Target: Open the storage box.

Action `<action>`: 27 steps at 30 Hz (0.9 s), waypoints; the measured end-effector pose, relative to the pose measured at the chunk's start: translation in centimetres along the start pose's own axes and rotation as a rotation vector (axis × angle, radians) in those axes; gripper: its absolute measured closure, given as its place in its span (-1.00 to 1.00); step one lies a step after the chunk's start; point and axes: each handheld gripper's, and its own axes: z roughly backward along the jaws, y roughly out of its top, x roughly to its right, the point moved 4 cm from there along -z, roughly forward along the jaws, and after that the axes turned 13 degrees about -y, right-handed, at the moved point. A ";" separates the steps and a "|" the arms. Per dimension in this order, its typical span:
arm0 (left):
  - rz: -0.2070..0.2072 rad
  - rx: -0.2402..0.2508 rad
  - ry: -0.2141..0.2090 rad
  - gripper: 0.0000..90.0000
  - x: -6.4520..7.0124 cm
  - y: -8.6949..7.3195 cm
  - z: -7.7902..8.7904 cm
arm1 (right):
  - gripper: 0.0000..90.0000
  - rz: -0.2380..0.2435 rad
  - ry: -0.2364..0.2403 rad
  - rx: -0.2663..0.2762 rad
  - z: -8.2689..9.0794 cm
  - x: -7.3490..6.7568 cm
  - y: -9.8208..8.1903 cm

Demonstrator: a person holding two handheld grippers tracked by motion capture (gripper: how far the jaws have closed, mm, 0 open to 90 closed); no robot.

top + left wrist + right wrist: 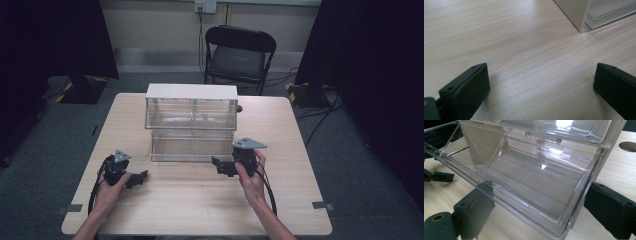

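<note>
A clear-plastic drawer cabinet with a white frame stands at the middle of the wooden table. Its lower clear bin is tilted out toward me and looks empty. My right gripper is open at the bin's front right, low over the table. In the right gripper view its jaws stand wide apart, with the bin's front rim between them and in front of the left jaw. My left gripper rests open on the table to the left of the cabinet, nothing between its jaws. The cabinet's white corner lies ahead to its right.
A black folding chair stands behind the table. A round hole in the tabletop sits behind the cabinet's right side. Cables trail from both grippers toward the near edge. Dark curtains hang at both sides of the room.
</note>
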 end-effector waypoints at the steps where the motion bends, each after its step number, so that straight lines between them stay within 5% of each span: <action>1: 0.000 0.000 0.000 -1.00 0.0 0.0 0.0 | -0.80 -0.004 0.001 -0.001 0.0 0.0 0.0; 27: 0.000 0.000 0.000 -1.00 0.0 0.0 0.0 | -0.78 -0.030 0.000 0.021 0.2 0.3 1.0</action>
